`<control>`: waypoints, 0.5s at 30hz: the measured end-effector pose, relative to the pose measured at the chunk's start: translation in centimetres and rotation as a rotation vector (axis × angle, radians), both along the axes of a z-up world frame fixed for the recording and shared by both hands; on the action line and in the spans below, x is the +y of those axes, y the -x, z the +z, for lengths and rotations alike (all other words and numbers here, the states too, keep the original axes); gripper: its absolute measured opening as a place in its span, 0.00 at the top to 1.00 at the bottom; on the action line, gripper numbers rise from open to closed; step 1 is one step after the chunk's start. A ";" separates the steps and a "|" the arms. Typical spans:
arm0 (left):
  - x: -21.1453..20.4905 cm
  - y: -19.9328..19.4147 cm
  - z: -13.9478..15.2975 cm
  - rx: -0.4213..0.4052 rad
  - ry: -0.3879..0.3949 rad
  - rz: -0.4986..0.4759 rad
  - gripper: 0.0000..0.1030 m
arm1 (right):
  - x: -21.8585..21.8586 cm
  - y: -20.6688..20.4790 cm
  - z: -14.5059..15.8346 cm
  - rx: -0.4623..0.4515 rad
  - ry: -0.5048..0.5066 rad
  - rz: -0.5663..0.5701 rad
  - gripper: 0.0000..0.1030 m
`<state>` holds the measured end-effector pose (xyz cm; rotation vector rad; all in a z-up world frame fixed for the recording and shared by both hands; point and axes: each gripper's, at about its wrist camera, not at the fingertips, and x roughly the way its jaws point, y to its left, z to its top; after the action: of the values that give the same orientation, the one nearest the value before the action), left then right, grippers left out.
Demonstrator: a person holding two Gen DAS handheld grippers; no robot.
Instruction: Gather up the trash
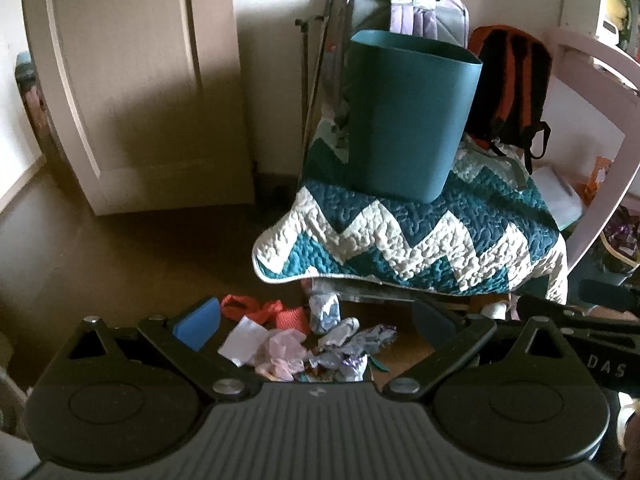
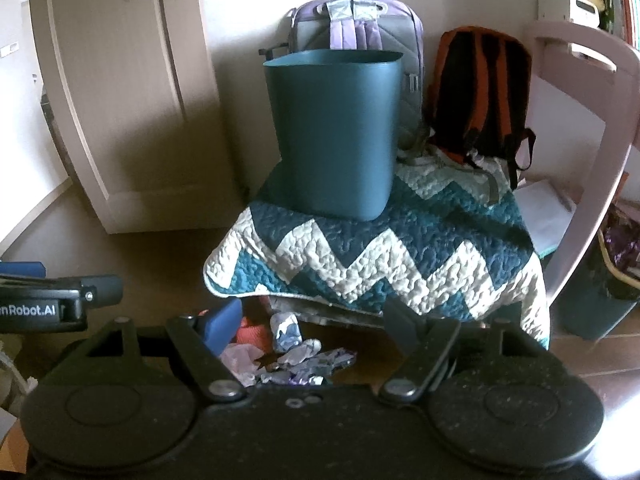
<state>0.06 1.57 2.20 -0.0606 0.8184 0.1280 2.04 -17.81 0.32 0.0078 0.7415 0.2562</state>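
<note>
A teal plastic bin [image 1: 408,120] [image 2: 336,132] stands upright on a zigzag quilt [image 1: 420,236] [image 2: 380,256]. On the floor below the quilt's edge lies a pile of trash [image 1: 312,344] [image 2: 296,356]: crumpled white and purple wrappers, a pink bag [image 1: 280,352], white paper [image 1: 244,340] and an orange strap [image 1: 264,312]. My left gripper [image 1: 316,324] hangs open above the pile, nothing between its fingers. My right gripper [image 2: 316,328] is also open over the same pile, empty. The left gripper's body shows at the left edge of the right wrist view.
A purple backpack [image 1: 404,8] [image 2: 356,20] and an orange-black backpack [image 1: 508,88] [image 2: 480,92] lean behind the bin. A white door [image 1: 132,80] [image 2: 120,92] stands left. A pale chair frame [image 1: 600,128] [image 2: 592,140] and a dark container [image 2: 604,300] are on the right.
</note>
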 end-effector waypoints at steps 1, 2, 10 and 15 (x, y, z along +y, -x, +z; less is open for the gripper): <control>0.1 0.0 -0.1 0.006 0.012 0.006 0.00 | -0.1 0.0 -0.1 0.006 -0.001 -0.005 0.25; 0.1 0.0 -0.3 0.011 0.019 0.011 0.00 | -0.2 0.0 -0.2 0.011 -0.006 -0.009 0.25; 0.1 0.0 -0.9 0.028 0.034 0.005 0.00 | -0.3 -0.1 -0.4 0.012 -0.007 -0.014 0.25; 0.4 -0.8 -1.5 0.045 0.045 0.000 0.00 | -0.4 -0.7 -0.8 0.027 -0.004 -0.019 0.25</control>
<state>0.81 2.00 0.69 -0.1009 0.8658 0.1115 2.70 -18.18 -0.44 0.0221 0.7678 0.2403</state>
